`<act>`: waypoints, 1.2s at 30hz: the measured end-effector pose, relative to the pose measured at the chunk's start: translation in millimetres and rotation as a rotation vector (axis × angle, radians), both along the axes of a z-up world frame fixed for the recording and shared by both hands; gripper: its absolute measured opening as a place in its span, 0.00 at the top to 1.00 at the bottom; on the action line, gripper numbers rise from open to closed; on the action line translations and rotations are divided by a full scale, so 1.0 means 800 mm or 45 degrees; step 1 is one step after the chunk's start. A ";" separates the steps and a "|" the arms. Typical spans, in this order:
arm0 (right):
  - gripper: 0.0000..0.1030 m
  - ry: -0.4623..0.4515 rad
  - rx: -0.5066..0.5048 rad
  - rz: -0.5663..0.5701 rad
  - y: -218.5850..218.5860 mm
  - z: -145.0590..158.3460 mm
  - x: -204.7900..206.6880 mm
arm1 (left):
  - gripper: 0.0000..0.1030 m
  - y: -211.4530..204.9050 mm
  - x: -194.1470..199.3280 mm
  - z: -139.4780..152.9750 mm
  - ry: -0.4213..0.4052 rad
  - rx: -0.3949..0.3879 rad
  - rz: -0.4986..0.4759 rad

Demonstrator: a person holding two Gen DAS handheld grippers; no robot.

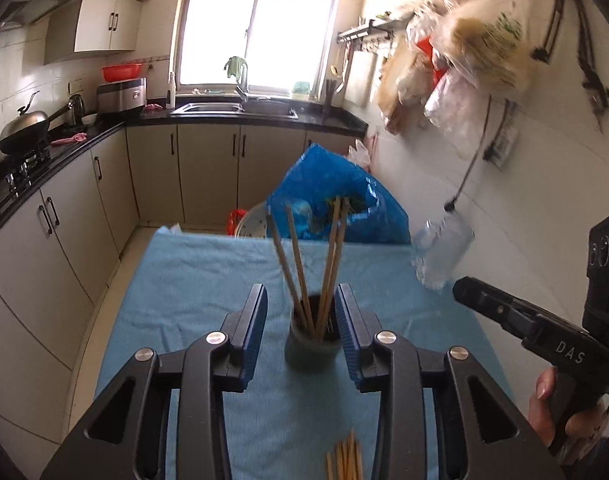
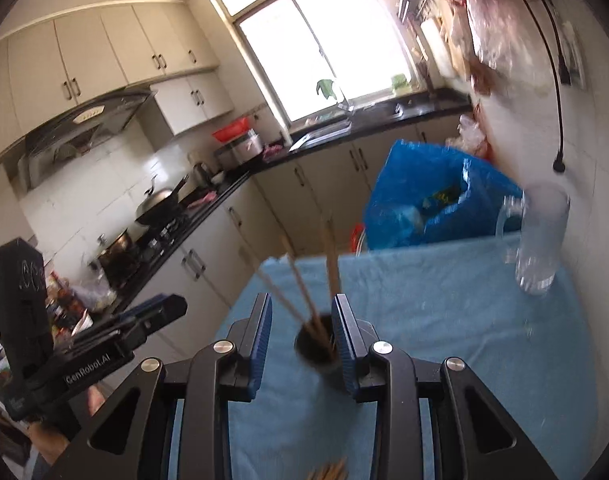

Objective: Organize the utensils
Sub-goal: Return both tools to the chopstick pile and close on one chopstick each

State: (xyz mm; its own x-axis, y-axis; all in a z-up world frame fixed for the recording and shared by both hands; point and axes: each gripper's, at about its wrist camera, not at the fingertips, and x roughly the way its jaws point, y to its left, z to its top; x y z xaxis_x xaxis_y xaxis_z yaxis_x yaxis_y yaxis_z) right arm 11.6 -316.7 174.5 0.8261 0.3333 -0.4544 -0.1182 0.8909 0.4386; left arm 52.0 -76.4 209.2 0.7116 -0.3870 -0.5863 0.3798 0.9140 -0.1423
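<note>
Wooden chopsticks splay upright — in a dark cup.

Your left gripper stood open, its jaws either side of the cup of chopsticks. More chopsticks lay at 6 o'clock; your right gripper sat at 3.

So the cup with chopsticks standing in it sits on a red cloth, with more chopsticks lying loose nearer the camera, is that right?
Not quite: the cloth is light blue, not red, as the left wrist view shows. The rest holds: the cup has chopsticks standing in it, and loose chopsticks lie nearer the camera.
</note>
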 end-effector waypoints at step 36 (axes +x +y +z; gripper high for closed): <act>0.69 0.523 0.086 0.025 0.000 -0.219 -0.117 | 0.85 -0.046 -0.056 -0.249 0.596 0.136 -0.091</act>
